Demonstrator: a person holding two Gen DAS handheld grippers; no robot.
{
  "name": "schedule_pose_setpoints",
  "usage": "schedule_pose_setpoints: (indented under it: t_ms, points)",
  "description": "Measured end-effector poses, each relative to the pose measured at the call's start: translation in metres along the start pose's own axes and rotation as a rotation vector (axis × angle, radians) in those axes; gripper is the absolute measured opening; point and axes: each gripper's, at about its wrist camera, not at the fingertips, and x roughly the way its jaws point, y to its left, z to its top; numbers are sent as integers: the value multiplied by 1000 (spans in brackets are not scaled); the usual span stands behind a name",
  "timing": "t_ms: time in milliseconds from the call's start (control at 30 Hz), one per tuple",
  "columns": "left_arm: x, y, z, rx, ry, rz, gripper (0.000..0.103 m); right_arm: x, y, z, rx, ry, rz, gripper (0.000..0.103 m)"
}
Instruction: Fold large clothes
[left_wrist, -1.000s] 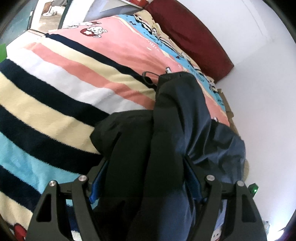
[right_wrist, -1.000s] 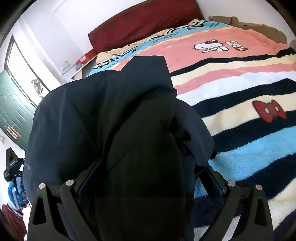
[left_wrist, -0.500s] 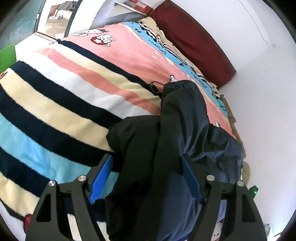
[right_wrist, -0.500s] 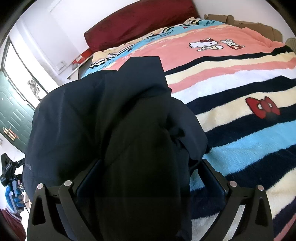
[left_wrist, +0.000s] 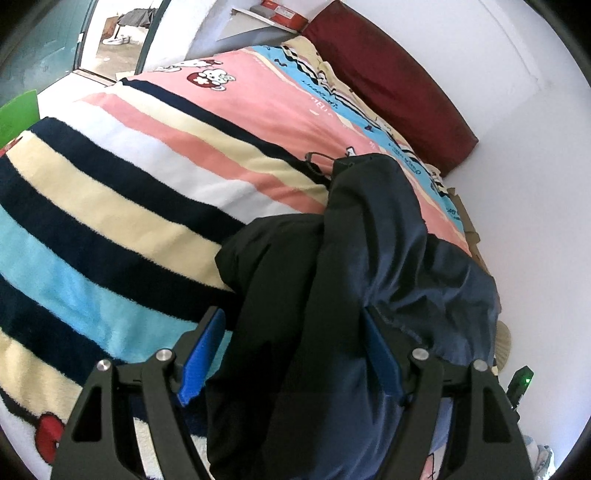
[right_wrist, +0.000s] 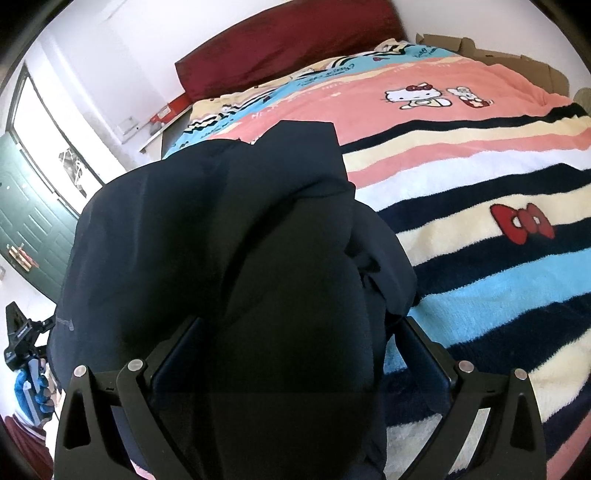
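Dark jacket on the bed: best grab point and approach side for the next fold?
Judging by its pose, grip the jacket at its far narrow end near the cord loop, coming from the striped blanket side; that edge lies exposed and flat, while the near bulk is bunched.

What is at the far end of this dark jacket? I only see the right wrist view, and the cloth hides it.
Observer: In the left wrist view, a thin black cord loop lies on the striped blanket at the jacket's far tip.
Operator: Is the other gripper squeezing the cloth?
Observer: The left gripper straddles the jacket, but one blue pad shows bare, off the cloth.
Operator: Anything beside the bed there?
Observer: A small black device with a green light sits by the white wall.
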Motion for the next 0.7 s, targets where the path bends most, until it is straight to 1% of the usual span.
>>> schedule_pose_setpoints:
  t_ms: [167, 400, 567, 700]
  points:
    - [0, 5, -2, -12, -2, -13, 74, 0, 3, -1, -7, 5, -7, 101]
    - [-5, 5, -6, -6, -20, -1, 74, -7, 3, -1, -17, -2, -18, 101]
    - [-12, 2, -11, 9, -38, 25, 74, -16, 2, 0, -19, -13, -34, 101]
    - [-20, -4, -17, 29, -62, 64, 74, -25, 6, -4, -35, -25, -38, 102]
